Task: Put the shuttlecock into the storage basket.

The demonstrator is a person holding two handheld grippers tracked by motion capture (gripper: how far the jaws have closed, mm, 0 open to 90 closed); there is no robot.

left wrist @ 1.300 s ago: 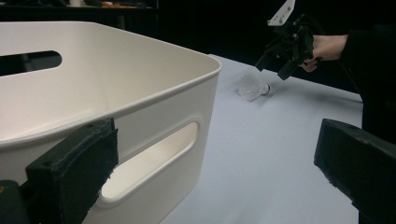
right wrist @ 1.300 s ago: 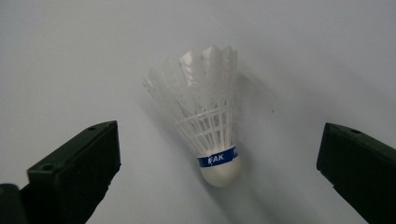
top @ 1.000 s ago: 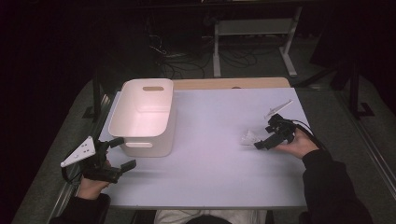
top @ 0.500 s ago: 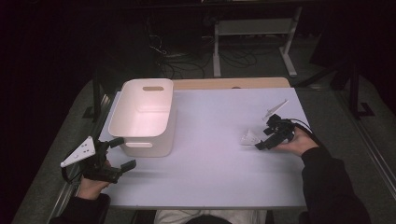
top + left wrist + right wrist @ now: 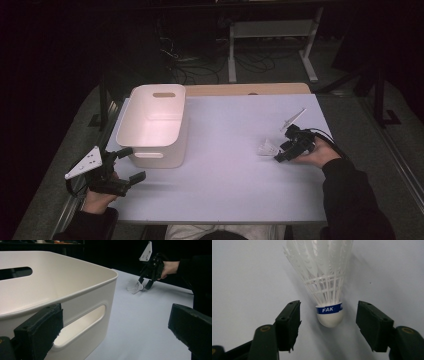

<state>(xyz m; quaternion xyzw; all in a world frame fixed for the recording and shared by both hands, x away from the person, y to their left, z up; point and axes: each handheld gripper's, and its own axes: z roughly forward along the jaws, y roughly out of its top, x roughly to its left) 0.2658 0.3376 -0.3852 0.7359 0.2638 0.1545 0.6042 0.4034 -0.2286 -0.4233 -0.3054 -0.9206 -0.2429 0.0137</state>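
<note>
From above, my right claw (image 5: 280, 156) rests on the pale desk (image 5: 225, 185) at a white plastic shuttlecock (image 5: 267, 148); my left claw (image 5: 131, 164) hangs, jaws apart, just beside a white plastic bin (image 5: 150, 157). Along my left claw (image 5: 117, 327), the bin's slotted wall (image 5: 82, 315) is close, the shuttlecock (image 5: 133, 286) far off. Along my right claw (image 5: 328, 322), the jaws have just been closing; the shuttlecock's cork, blue-banded (image 5: 329, 315), lies between them, untouched.

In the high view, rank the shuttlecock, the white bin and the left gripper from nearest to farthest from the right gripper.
1. Shuttlecock: lying between the jaws of the right gripper, not yet pinched.
2. White bin: across the table, on its left part.
3. Left gripper: at the table's near left corner, past the bin.
</note>
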